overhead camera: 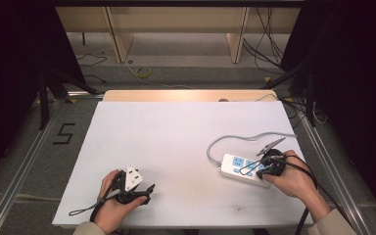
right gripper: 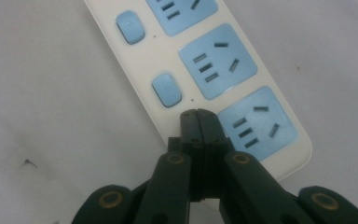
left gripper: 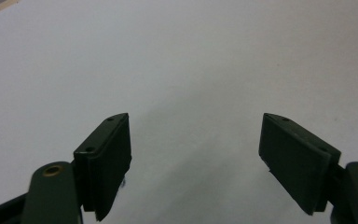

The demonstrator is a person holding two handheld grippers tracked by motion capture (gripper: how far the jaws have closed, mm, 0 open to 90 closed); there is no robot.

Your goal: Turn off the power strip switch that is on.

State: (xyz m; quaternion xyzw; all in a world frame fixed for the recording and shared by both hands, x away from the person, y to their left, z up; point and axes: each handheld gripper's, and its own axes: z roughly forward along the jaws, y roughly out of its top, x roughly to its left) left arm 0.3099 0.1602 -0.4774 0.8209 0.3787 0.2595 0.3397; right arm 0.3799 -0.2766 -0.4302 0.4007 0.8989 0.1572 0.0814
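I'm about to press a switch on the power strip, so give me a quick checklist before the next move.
1. Right gripper jaws shut into one tip: ok.
2. Tip over the strip, beside the nearest blue switch: ok; whether it touches, cannot tell.
3. Tip lined up on a switch: not ok, it sits just past the nearest one, next to the end socket.
4. Strip flat on the table, sockets up: ok.
5. Strip's cord clear of the tip: ok, it loops off behind the strip.
6. Left gripper open, nothing between its jaws, away from the strip: ok.
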